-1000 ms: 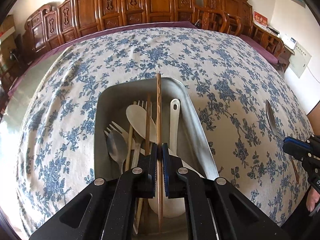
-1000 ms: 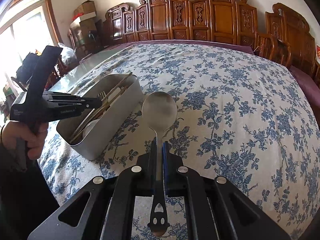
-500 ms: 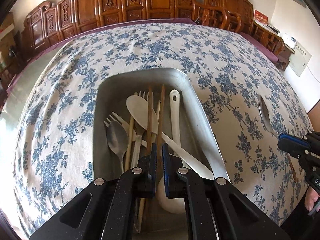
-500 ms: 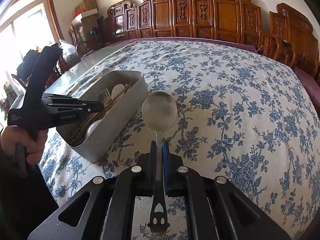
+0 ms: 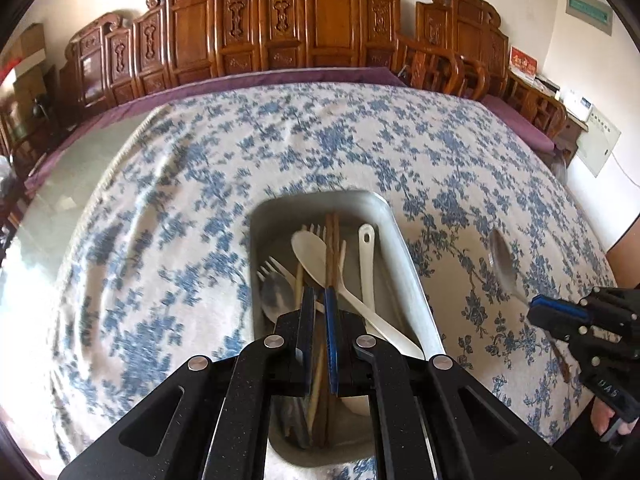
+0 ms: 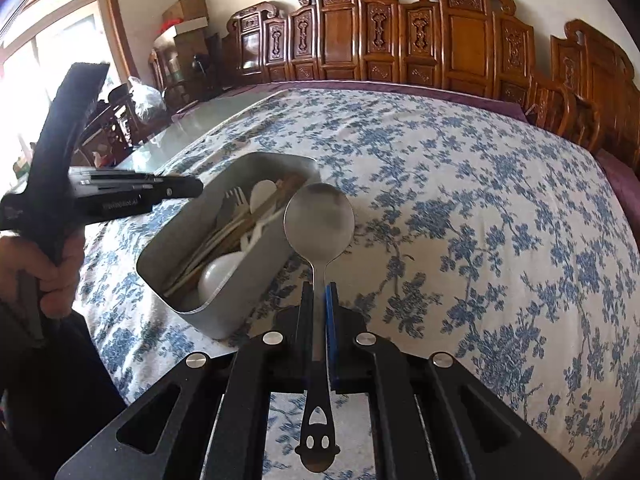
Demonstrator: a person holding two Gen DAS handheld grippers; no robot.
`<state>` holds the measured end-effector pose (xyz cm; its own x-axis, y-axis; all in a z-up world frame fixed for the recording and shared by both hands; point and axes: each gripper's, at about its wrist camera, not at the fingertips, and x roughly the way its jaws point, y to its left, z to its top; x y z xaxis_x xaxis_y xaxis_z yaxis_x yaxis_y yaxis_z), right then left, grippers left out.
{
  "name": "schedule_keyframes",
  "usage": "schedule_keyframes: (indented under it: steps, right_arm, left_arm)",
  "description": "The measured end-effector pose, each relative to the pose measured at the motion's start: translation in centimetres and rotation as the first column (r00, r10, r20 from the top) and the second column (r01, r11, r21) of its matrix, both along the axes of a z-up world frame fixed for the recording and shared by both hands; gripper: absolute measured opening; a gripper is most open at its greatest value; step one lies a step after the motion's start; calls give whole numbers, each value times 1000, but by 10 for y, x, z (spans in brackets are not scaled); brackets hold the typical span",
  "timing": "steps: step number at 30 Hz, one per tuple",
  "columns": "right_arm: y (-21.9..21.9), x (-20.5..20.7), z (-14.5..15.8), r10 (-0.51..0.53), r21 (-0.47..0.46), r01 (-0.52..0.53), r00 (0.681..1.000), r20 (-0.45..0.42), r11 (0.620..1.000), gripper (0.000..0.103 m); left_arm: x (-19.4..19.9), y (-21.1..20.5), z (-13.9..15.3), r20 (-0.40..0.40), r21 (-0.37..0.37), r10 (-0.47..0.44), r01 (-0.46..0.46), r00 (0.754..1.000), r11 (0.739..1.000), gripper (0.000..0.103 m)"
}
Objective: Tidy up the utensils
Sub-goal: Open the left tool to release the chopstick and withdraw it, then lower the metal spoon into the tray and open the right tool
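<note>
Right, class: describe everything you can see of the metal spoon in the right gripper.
The metal spoon looks like dull, matte steel, with a round bowl and a slim handle ending in a smiley-face cutout. The right gripper is shut on its handle, holding it off the flowered tablecloth, bowl pointing forward, beside the metal tray of utensils. Nothing else touches it.

Bright daylight glares from the window (image 6: pixel 48 64) at left; fisheye edges bend, tablecloth (image 5: pixel 168 240) motion-blurred

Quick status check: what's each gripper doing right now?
Left gripper: closed, empty, above the metal tray.
Right gripper: closed on the metal spoon.
</note>
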<state>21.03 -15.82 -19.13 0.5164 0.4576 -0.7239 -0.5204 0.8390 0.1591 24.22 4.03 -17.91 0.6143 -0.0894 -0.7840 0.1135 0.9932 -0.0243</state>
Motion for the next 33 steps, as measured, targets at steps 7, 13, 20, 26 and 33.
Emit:
schedule_keyframes:
  steps: [7, 13, 20, 26, 33]
  right_arm:
    - [22, -2, 15, 12, 18, -12, 1000, 15, 1000, 7]
    - [45, 1, 25, 30, 26, -30, 999, 17, 999, 7]
    - [76, 17, 31, 48, 36, -48, 999, 2, 998, 7]
    - [102, 37, 27, 55, 45, -54, 998, -29, 998, 7]
    - [131, 53, 13, 58, 29, -57, 996, -61, 998, 7]
  left_arm:
    - [-11, 17, 28, 49, -5, 24, -23, 999, 1000, 5]
    - [-20, 31, 41, 69, -20, 41, -39, 997, 999, 5]
    - [-21, 49, 45, 72, -24, 55, -53, 996, 998, 18]
    - [-18, 69, 50, 85, -26, 81, -79, 993, 997, 38]
    - [-18, 87, 52, 91, -28, 107, -104, 990, 994, 61]
